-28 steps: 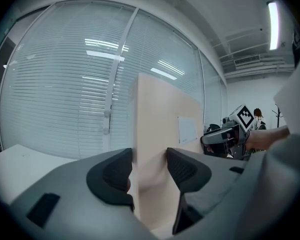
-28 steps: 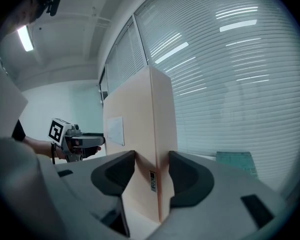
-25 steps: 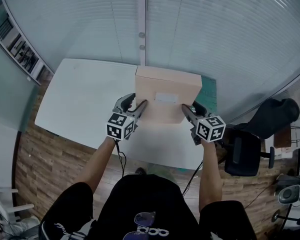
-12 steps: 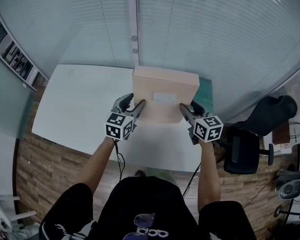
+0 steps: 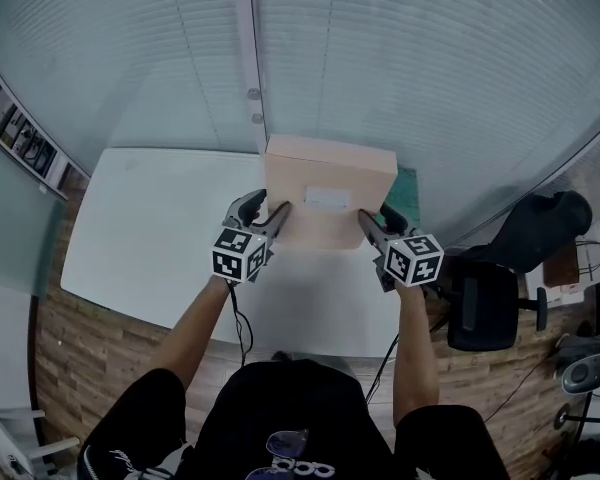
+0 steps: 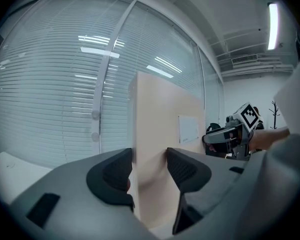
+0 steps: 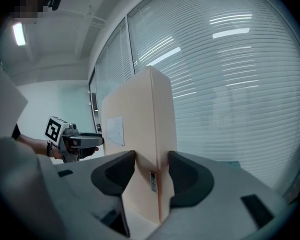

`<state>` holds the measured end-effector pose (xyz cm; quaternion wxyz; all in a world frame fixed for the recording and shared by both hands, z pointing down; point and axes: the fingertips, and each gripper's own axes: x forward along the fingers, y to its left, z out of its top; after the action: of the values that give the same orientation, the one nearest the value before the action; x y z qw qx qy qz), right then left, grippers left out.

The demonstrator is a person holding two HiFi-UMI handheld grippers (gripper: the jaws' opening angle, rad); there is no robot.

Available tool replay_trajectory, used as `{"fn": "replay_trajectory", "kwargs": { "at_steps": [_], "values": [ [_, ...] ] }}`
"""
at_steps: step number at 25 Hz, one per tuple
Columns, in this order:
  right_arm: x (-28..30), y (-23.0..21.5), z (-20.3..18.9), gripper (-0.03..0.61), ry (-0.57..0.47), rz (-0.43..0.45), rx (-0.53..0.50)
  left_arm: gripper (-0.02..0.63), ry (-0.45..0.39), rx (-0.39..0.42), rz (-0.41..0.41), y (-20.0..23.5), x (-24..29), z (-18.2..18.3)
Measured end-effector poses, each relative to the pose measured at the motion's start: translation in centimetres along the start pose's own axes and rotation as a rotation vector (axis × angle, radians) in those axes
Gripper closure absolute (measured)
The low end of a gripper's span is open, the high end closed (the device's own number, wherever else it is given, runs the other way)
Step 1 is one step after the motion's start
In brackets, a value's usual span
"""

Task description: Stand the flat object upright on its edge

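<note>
A flat tan cardboard box (image 5: 328, 193) with a white label stands upright on its long edge over the white table (image 5: 150, 228). My left gripper (image 5: 275, 216) is shut on its left end, and my right gripper (image 5: 372, 223) is shut on its right end. In the left gripper view the box (image 6: 165, 129) fills the gap between the pads of my left gripper (image 6: 149, 169), and the right gripper (image 6: 230, 134) shows beyond it. In the right gripper view the right gripper (image 7: 151, 171) pinches the box (image 7: 140, 129) at its narrow side. Whether the lower edge touches the table is hidden.
A wall of window blinds (image 5: 400, 58) with a vertical post (image 5: 252, 88) rises just behind the table. A green mat (image 5: 410, 180) lies at the table's right end. An office chair (image 5: 485, 303) and a dark bag (image 5: 545, 228) stand at the right on the wooden floor.
The box, still gripped at both ends, has shifted toward the far edge of the table and the blinds. Both jaws keep the same hold.
</note>
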<state>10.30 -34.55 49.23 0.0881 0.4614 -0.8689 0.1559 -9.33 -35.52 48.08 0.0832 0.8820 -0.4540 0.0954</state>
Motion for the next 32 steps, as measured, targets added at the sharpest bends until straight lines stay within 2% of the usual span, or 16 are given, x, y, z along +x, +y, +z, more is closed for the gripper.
{"fn": "replay_trajectory", "kwargs": {
  "at_steps": [13, 32],
  "values": [
    [2.3, -4.9, 2.8, 0.351, -0.031, -0.044, 0.001, 0.376, -0.010, 0.033, -0.036, 1.1, 6.1, 2.8],
    [8.1, -9.8, 4.8, 0.351, -0.031, -0.036, 0.000, 0.376, -0.011, 0.041, -0.005, 4.8, 12.7, 4.1]
  ]
}}
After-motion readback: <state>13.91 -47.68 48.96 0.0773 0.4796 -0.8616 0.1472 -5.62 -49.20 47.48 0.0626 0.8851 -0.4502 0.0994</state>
